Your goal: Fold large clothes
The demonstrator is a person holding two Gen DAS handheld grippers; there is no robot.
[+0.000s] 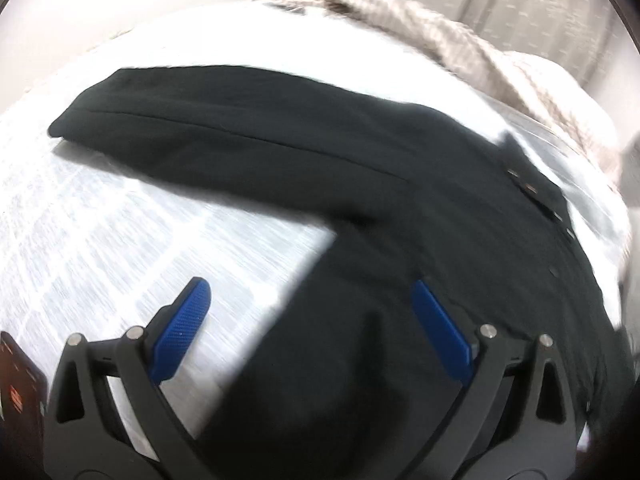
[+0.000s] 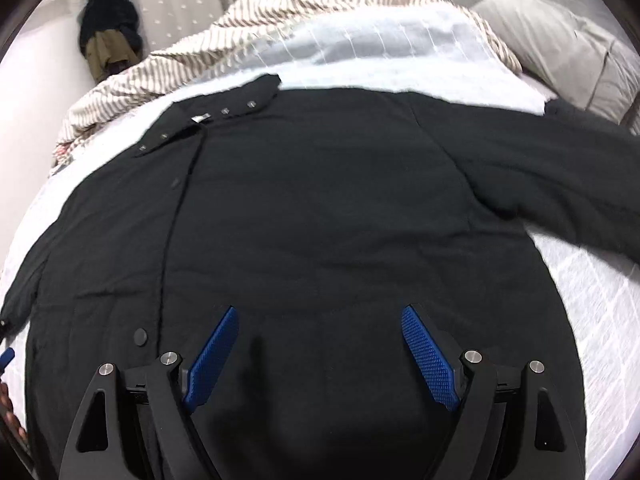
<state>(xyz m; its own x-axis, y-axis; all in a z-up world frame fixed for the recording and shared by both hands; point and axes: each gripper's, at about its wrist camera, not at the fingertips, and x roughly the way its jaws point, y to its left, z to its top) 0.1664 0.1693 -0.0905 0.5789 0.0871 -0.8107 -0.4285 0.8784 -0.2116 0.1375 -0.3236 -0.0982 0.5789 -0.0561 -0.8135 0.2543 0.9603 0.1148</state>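
Observation:
A large black coat with snap buttons along its front lies spread flat on a white bed. In the left wrist view the coat fills the right side, and one sleeve stretches out to the left across the bedspread. In the right wrist view the other sleeve runs out to the right. My left gripper is open and empty above the coat's left edge. My right gripper is open and empty above the lower middle of the coat.
A white quilted bedspread covers the bed. A striped beige blanket is bunched behind the coat, and a grey pillow lies at the back right. A dark and olive garment pile sits at the back left.

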